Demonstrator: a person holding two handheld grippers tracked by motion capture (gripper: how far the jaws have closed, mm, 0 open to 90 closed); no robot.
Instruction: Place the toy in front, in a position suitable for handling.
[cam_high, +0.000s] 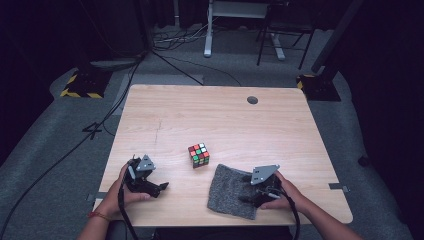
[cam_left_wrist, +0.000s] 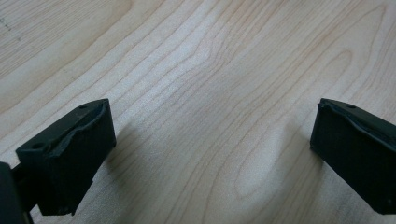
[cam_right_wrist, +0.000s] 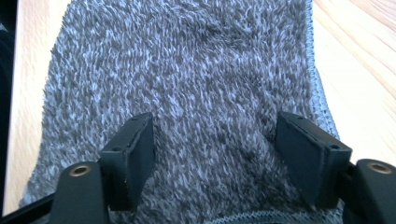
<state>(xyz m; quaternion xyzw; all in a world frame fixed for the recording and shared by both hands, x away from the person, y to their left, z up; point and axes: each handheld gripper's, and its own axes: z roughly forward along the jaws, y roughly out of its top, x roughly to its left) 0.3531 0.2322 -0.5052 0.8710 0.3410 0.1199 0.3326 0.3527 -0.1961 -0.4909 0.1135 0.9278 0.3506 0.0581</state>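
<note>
In the high view, the right gripper (cam_high: 250, 192) at lower right covers part of the grey cloth (cam_high: 227, 192), and whether its jaw tips touch the pile cannot be told. The person's forearms are cut off by the bottom edge. In the right gripper view, the cloth (cam_right_wrist: 187, 70) runs past the top and bottom edges. In the left gripper view, the left gripper (cam_left_wrist: 210, 158) has both jaws cut by the lower corners. The Rubik's cube (cam_high: 199, 155) stickers are too small to read fully.
</note>
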